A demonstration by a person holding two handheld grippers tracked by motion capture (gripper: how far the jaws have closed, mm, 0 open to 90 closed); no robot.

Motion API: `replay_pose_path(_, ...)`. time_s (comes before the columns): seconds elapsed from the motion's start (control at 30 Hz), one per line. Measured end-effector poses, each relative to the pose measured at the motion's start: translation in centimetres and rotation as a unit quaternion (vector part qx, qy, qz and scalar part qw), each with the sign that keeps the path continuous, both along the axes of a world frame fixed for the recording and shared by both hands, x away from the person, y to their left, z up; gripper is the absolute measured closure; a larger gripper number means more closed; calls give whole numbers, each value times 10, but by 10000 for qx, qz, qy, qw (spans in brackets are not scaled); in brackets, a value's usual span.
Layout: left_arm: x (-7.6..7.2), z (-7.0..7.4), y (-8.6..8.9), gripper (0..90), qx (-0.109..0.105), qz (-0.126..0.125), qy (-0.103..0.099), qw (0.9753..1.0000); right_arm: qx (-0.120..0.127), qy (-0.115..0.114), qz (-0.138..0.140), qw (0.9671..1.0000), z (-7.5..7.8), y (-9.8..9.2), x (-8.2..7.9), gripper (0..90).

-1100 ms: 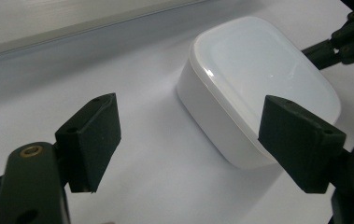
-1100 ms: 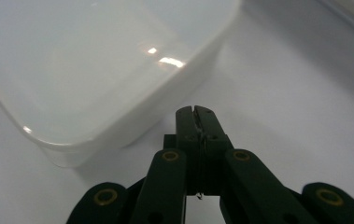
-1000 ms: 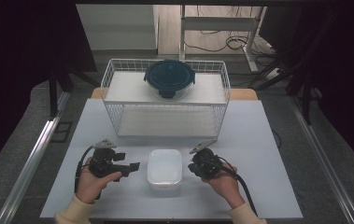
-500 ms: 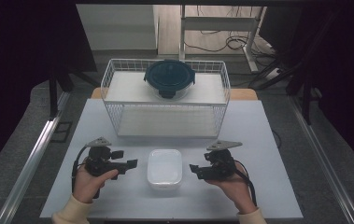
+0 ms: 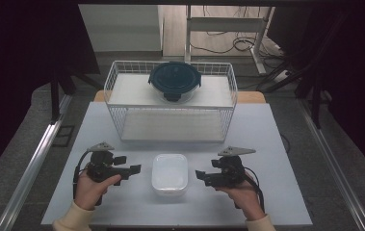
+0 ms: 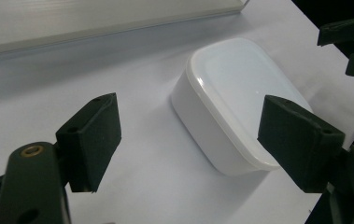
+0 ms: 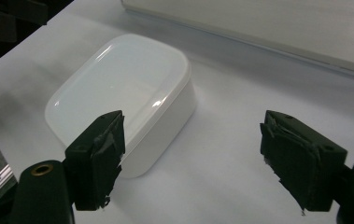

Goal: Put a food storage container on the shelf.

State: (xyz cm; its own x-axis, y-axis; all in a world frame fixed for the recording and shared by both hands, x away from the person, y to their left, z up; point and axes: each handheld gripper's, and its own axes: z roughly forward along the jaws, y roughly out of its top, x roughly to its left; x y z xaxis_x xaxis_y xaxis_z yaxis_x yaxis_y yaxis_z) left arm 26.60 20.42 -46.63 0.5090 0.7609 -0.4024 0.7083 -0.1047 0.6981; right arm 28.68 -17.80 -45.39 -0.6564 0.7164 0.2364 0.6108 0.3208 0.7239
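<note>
I see white box [image 5: 169, 173] at bottom centre of table [image 5: 267, 130] | L gripper [image 5: 134, 169] left of it, jaws spread, no contact | R gripper [image 5: 200, 174] right of it, jaws spread too, nothing pinched

Left gripper view: white lidded box [image 6: 240, 100] partly hidden, its near right corner behind the right pad. Right gripper view: box's near corner hidden behind the left pad. High view: round container [image 5: 175, 81] contents under dark lid indiscernible.
</note>
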Motion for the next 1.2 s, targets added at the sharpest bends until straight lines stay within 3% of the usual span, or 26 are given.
replay_pose_path(0.33,4,-5,-4,210,-7,-17,67,10000,70,35,-101,9999,-3,-4,2,229)
replay_pose_path(0.53,4,-5,-2,247,-132,123,18,9998,123,116,-71,9998,-5,3,2,231)
replay_pose_path(0.73,9,-12,-9,243,-158,38,198,9997,274,293,-59,9992,-10,9,5,256)
replay_pose_path(0.83,12,-19,-11,246,-544,14,426,9976,367,395,-7,9985,-12,14,7,270)
replay_pose_path(0.93,14,-24,-13,250,-567,15,520,9970,428,468,61,9980,-13,22,7,283)
replay_pose_path(1.03,16,-25,-16,264,-800,-70,596,9950,440,515,91,9977,-14,28,8,296)
replay_pose_path(1.2,20,-31,-23,279,-873,-182,802,9928,402,726,47,9965,-22,36,11,326)
